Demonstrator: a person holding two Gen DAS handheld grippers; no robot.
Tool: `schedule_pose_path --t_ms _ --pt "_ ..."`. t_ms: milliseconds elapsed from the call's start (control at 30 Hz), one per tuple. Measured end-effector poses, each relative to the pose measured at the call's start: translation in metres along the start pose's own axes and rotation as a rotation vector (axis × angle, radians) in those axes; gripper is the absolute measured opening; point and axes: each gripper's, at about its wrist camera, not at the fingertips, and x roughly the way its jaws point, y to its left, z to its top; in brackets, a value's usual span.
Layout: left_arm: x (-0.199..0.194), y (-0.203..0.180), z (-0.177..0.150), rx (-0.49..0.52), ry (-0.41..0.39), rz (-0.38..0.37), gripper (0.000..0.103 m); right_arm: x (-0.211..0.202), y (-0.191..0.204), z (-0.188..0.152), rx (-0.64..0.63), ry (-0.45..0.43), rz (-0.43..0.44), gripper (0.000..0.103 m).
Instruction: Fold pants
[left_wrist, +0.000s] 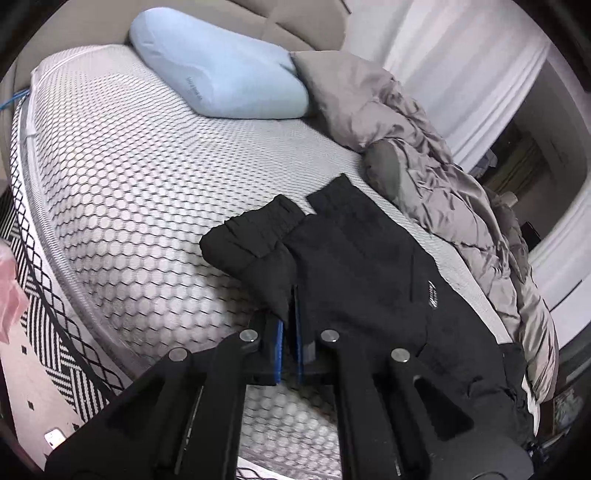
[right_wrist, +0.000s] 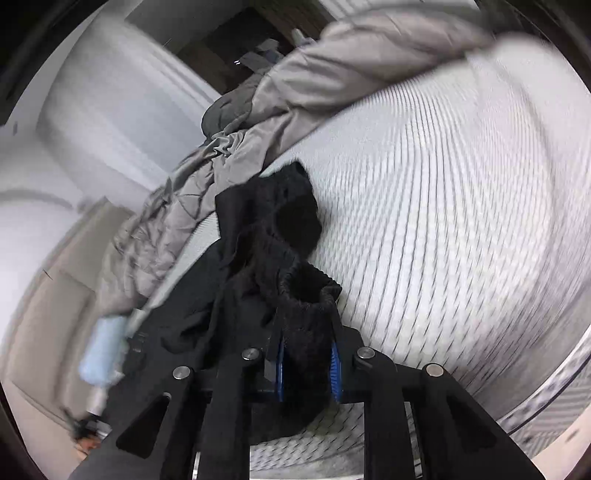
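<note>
the bed had a honeycomb cover, and the black pants lay on it beside a grey duvet. my left claw was clamped on a fabric edge, my right claw on a cuff. i judged both should lift evenly, keeping the cloth taut.

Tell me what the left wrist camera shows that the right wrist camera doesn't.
Only the left wrist view shows the light blue pillow at the head of the bed, the black-and-white patterned rug beside it, the small logo on the pants, and the left claw shut on a thin edge of fabric. Only the right wrist view shows the right claw closed on a ribbed cuff, and the open ends of both legs. Both show the black pants, the grey duvet and the honeycomb mattress.
</note>
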Motion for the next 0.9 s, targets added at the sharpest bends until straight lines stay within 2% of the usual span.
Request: schedule_pose_path --t_ms 67,133,200,233,267,300,367,400,467,500,533,567,600,733,800,900 --pt "0.002 -0.012 -0.007 0.033 0.023 -0.016 0.002 -0.007 -0.005 0.006 -0.035 -0.018 -0.12 0.014" --pt "0.006 -0.018 -0.02 0.074 0.043 0.041 0.003 0.003 -0.018 0.003 -0.023 0.026 -0.218 0.015" --pt "0.009 -0.018 -0.028 0.087 0.071 0.067 0.003 0.012 -0.024 -0.006 -0.036 0.085 -0.237 0.02" --pt "0.007 -0.015 -0.028 0.065 0.071 0.052 0.003 0.009 -0.023 -0.007 -0.043 0.078 -0.227 0.022" --pt "0.001 -0.014 -0.027 0.044 0.058 0.034 0.003 0.003 -0.021 -0.006 -0.048 0.056 -0.213 0.029" --pt "-0.002 -0.009 -0.027 0.042 0.056 0.032 0.004 -0.006 -0.02 -0.003 -0.05 0.03 -0.219 0.047" --pt "-0.006 -0.013 -0.022 0.056 0.049 0.055 0.017 -0.018 -0.018 0.008 -0.056 -0.026 -0.232 0.062" --pt "-0.009 -0.014 -0.019 0.063 0.04 0.077 0.021 -0.021 -0.018 0.018 -0.067 -0.044 -0.22 0.062" --pt "-0.011 -0.018 -0.012 0.078 0.028 0.1 0.043 -0.019 -0.012 0.038 -0.089 -0.045 -0.19 0.062" --pt "-0.014 -0.021 -0.01 0.079 0.023 0.102 0.049 -0.017 -0.01 0.051 -0.113 -0.038 -0.169 0.065" --pt "-0.017 -0.024 -0.009 0.078 0.01 0.103 0.063 -0.01 -0.005 0.062 -0.133 -0.03 -0.163 0.067" --pt "-0.021 -0.022 -0.005 0.079 0.002 0.102 0.078 -0.002 0.0 0.073 -0.15 -0.022 -0.155 0.073" --pt "-0.026 -0.025 -0.004 0.085 -0.01 0.098 0.084 0.008 0.007 0.085 -0.165 -0.008 -0.121 0.08" --pt "-0.038 -0.039 0.007 0.13 -0.027 0.087 0.102 0.066 0.025 0.126 -0.165 0.091 -0.009 0.088" --pt "-0.041 -0.05 0.01 0.16 -0.032 0.079 0.102 0.105 0.026 0.145 -0.166 0.16 0.014 0.088" --pt "-0.039 -0.062 0.014 0.185 -0.028 0.079 0.102 0.175 0.028 0.167 -0.149 0.281 -0.017 0.089"
